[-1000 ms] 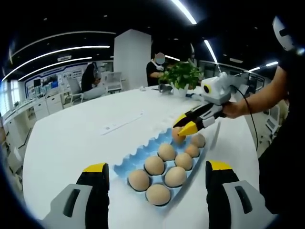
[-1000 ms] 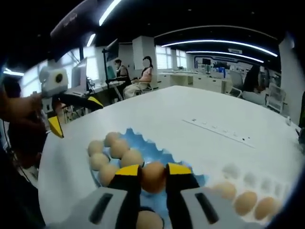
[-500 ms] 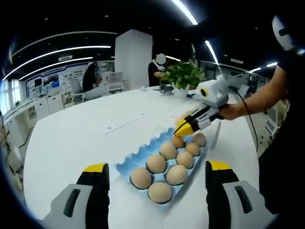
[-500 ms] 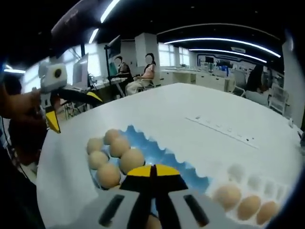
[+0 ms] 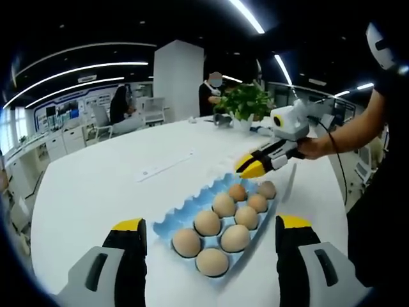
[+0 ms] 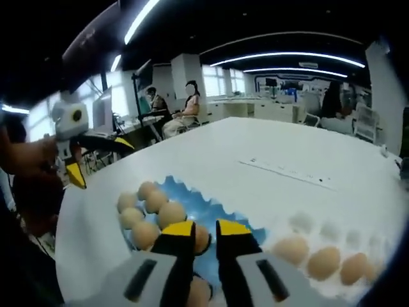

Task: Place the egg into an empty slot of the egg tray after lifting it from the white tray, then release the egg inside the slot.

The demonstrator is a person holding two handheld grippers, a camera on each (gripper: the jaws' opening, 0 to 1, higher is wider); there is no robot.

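Now, the scene by parts:
Right gripper (image 5: pixel 250 167): jaws narrow and empty, above the blue egg tray's (image 5: pixel 182 216) far end.
Egg (image 5: pixel 237 192): seated in a far slot, just below those tips — already let go.
Left gripper (image 5: pixel 208 233): jaws wide, empty, at the tray's near end.
White tray (image 6: pixel 358 246): holds more eggs beside the blue one — right gripper nearer.

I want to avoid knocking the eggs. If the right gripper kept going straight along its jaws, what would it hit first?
Probably the blue egg tray: the right gripper, jaws slightly apart and empty, points down at it, with the nearest egg just left of that line. Depth is hard to judge.
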